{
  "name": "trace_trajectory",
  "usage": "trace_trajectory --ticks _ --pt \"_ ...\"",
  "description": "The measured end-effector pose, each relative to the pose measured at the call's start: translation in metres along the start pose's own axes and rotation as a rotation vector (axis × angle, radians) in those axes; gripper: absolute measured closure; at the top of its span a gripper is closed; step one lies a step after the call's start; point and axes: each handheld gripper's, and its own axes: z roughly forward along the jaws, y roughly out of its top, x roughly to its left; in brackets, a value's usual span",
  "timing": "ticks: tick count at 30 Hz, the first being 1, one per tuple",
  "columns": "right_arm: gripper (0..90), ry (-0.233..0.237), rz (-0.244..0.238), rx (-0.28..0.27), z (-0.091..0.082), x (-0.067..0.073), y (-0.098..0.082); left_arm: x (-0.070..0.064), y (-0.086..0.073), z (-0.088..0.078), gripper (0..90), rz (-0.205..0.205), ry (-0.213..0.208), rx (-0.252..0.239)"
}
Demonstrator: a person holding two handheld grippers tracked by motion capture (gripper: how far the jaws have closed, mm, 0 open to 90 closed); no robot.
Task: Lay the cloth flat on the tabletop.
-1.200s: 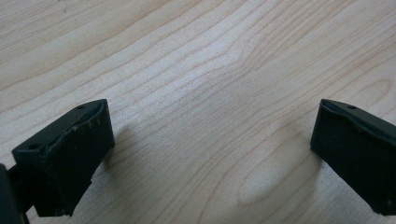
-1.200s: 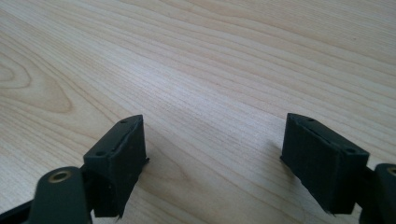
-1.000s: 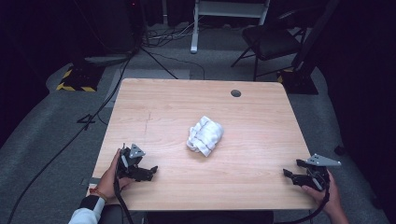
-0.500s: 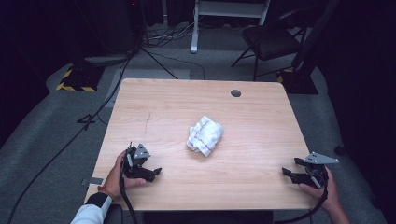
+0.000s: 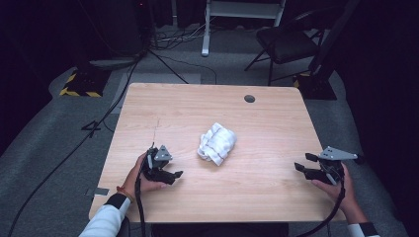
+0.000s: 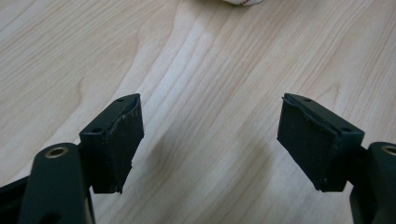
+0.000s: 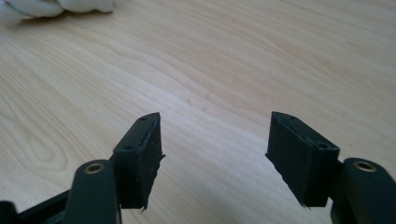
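Left gripper (image 5: 170,174) has slid in from the table's left edge toward the cloth; right gripper (image 5: 304,164) has lifted slightly.

One crumpled white cloth (image 5: 216,143) lies mid-table (image 5: 276,123), well apart from both grippers. Two grippers, each with two jaws that have just been closing a little yet stand wide, nothing between them.

One crumpled white cloth (image 5: 217,143); one wooden table (image 5: 267,123); two handheld grippers: left gripper (image 5: 173,174), right gripper (image 5: 305,163); one black chair (image 5: 284,42).
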Motion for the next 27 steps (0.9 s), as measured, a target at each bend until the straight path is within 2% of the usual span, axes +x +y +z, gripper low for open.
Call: trace_trajectory --ticks 1,3,4,5,6,7,10,11,13,14,16,19,20,23,24,27 --pt "36.7 0.000 0.000 0.000 0.000 0.000 0.000 0.000 0.000 0.000 24.4 0.000 0.000 0.000" --pt "37.1 0.016 -0.020 0.010 0.007 0.005 0.011 -0.001 0.005 0.003 25.3 0.018 0.016 -0.011" --pt "37.1 0.016 -0.020 0.010 0.007 0.005 0.011 -0.001 0.008 0.004 25.3 0.021 0.009 -0.006" --pt "37.6 0.025 -0.043 0.012 0.014 0.010 0.020 0.000 0.015 0.008 25.7 0.017 -0.009 -0.016" --pt "37.6 0.025 -0.043 0.012 0.014 0.010 0.020 0.000 0.015 0.008 26.2 0.017 -0.009 -0.016" --pt "37.6 0.036 -0.063 0.014 0.022 0.016 0.028 0.000 0.022 0.012 26.4 0.025 -0.009 -0.026" --pt "37.7 0.051 -0.088 0.030 0.034 0.024 0.037 -0.001 0.030 0.017 27.4 0.032 -0.006 -0.034" --pt "37.7 0.058 -0.097 0.035 0.038 0.028 0.040 -0.001 0.038 0.023 27.4 0.036 -0.015 -0.039" --pt "37.7 0.069 -0.104 0.036 0.042 0.031 0.044 -0.002 0.042 0.026 28.0 0.038 -0.016 -0.048" --pt "37.7 0.090 -0.119 0.036 0.051 0.040 0.051 -0.002 0.049 0.034 29.1 0.046 -0.041 -0.037" --pt "37.8 0.115 -0.129 0.029 0.059 0.049 0.059 -0.004 0.055 0.040 32.2 0.063 -0.044 -0.032" --pt "37.8 0.135 -0.152 0.022 0.066 0.061 0.067 -0.004 0.061 0.046 33.2 0.062 -0.056 -0.035" --pt "37.8 0.159 -0.174 0.015 0.074 0.073 0.074 -0.005 0.064 0.050 34.7 0.072 -0.051 -0.036" --pt "37.7 0.189 -0.210 0.012 0.086 0.093 0.082 -0.006 0.066 0.056 35.6 0.073 -0.059 -0.024" --pt "37.7 0.200 -0.219 0.012 0.090 0.099 0.085 -0.006 0.068 0.061 36.7 0.068 -0.077 -0.011" --pt "37.8 0.233 -0.247 0.011 0.101 0.117 0.091 -0.005 0.072 0.066 39.1 0.064 -0.085 -0.014"
